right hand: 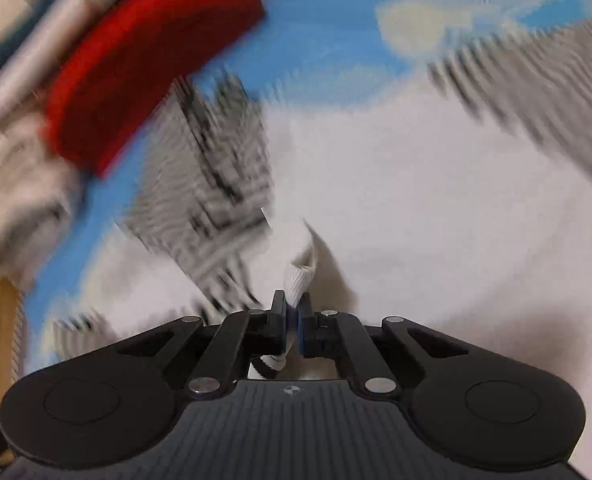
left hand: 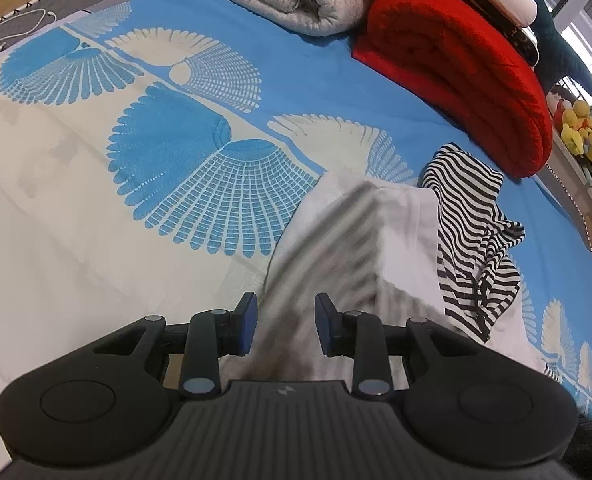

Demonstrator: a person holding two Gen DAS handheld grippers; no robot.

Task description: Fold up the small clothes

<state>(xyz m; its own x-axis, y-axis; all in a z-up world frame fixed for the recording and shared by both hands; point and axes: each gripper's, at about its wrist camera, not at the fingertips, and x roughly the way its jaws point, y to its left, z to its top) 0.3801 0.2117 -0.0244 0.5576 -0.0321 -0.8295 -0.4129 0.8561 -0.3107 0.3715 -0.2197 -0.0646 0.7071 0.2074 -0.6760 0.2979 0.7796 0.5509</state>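
Pinching a ribbed white fabric edge [right hand: 299, 276], the right gripper [right hand: 294, 312] has its jaws pressed together on the cloth, though that view is badly blurred. Over on the bed [left hand: 76, 208], the left gripper [left hand: 284, 322] hangs with its jaws apart and nothing between them, just above a white garment [left hand: 403, 232]. A black-and-white striped top [left hand: 471, 224] lies crumpled against it, near a red blanket [left hand: 455, 76].
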